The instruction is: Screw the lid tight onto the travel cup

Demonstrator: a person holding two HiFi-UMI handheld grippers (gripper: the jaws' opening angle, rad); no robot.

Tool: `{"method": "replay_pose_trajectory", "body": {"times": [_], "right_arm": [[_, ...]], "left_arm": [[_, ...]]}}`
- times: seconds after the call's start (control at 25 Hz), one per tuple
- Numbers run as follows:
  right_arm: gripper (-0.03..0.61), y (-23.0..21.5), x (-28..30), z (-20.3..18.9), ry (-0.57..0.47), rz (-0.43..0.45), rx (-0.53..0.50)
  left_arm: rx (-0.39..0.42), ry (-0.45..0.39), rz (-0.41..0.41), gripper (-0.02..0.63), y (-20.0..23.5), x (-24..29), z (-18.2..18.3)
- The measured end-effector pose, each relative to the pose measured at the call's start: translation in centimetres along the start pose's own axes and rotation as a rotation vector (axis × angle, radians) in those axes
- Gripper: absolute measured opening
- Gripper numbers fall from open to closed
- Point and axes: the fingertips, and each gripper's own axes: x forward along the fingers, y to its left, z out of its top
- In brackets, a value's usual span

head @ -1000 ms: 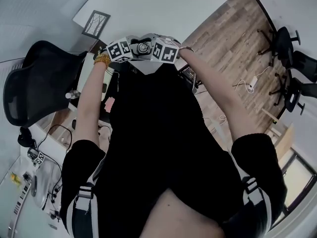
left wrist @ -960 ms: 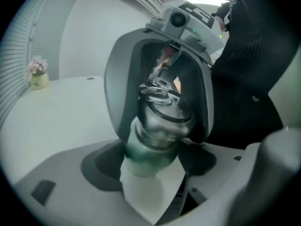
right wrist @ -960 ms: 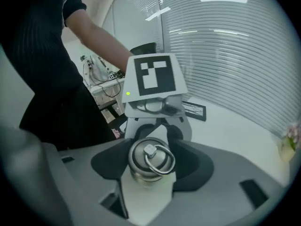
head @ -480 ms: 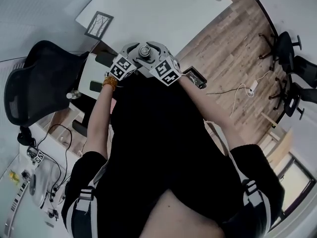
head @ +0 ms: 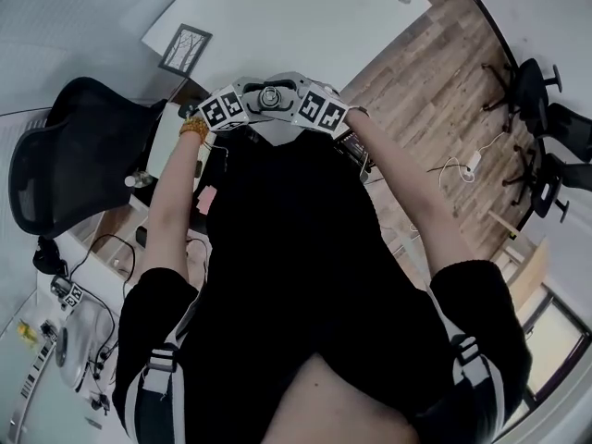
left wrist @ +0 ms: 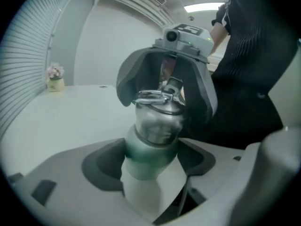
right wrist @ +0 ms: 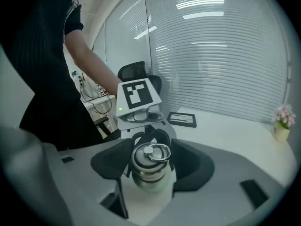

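Observation:
The travel cup [left wrist: 141, 187] has a white body, a green band and a steel lid [left wrist: 157, 119] with a wire ring on top. My left gripper [left wrist: 150, 161] holds the body between its dark pads, and its jaws are closing. My right gripper [right wrist: 150, 166] faces it from the other side, closing with its pads on the lid [right wrist: 146, 168]. In the head view both grippers, left [head: 242, 102] and right [head: 301, 102], meet in front of my chest. The lid [head: 271, 95] shows between their marker cubes. The cup body is hidden there.
A white table [left wrist: 61, 117] lies beyond, with a small flower pot [left wrist: 55, 79] and a framed picture [right wrist: 181, 119] on it. A black office chair [head: 65, 155] stands at my left. Cables and small devices lie on a side desk [head: 65, 340]. More chairs [head: 546, 109] stand on the wooden floor.
Half a second ago the two grippers sat tilted and slightly lower. Now they are level again, still joined around the cup, and my left arm has swung outward.

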Motion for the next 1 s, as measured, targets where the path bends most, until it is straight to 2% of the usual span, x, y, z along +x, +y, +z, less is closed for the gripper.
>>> {"method": "replay_pose_trajectory", "body": {"times": [0.12,0.2,0.24,0.32,0.48,0.6,0.68,0.72,0.8,1.0], "right_arm": [[0.272,-0.5,-0.3,0.0,0.027,0.059,0.0],[0.277,-0.4,-0.5,-0.1,0.018,0.025,-0.002],[0.286,-0.2,-0.6,-0.1,0.007,-0.011,0.003],[0.323,0.0,-1.0,-0.2,-0.026,-0.121,0.045],[0.328,0.3,-1.4,-0.5,-0.039,-0.362,0.172],[0.324,0.4,-0.7,-0.9,-0.015,-0.427,0.243],[0.24,-0.4,-0.7,-1.3,-0.002,-0.452,0.262],[0.238,-0.6,-0.6,-1.4,0.004,-0.441,0.259],[0.238,-0.6,-0.3,-1.2,0.018,-0.358,0.21],[0.236,0.5,-0.2,-1.2,0.09,-0.048,-0.052]], "left_arm": [[0.048,0.101,-0.121,0.353,0.0,0.1,0.2],[0.048,0.109,-0.124,0.355,-0.1,0.1,0.3],[0.036,0.09,-0.094,0.362,-0.1,0.0,0.2],[-0.007,0.016,0.02,0.4,0.1,-0.3,0.1],[-0.181,-0.156,0.288,0.4,0.7,-1.3,-0.4],[-0.274,-0.212,0.408,0.386,0.3,-1.3,-0.8],[-0.296,-0.228,0.44,0.344,0.1,-1.0,-0.8],[-0.301,-0.227,0.438,0.343,0.2,-0.9,-0.9],[-0.277,-0.194,0.384,0.341,0.3,-1.1,-1.4],[-0.058,0.004,0.088,0.339,0.0,-0.7,-1.7]]}}
